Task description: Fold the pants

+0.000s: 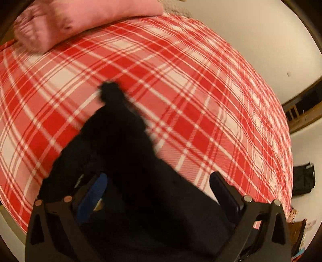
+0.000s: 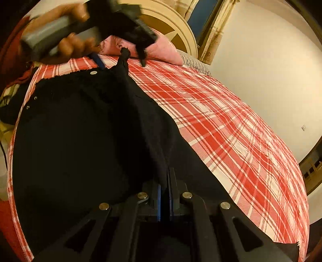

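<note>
Black pants (image 2: 80,141) lie spread on the red plaid bedspread (image 2: 231,131), waistband toward the pink pillow (image 2: 161,50). Right gripper (image 2: 168,181) is clamped on a raised fold of the pants. Left gripper (image 1: 157,181) has its jaws spread wide with pants fabric between them, pads not pressing.

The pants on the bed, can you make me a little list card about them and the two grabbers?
pants: black pants, spread on the bed
bed cover: red and white plaid bedspread
pillow: pink pillow at the head of the bed
right gripper: shut, pinching an edge of the pants
left gripper: jaws apart over the dark cloth
picture: blurry
</note>
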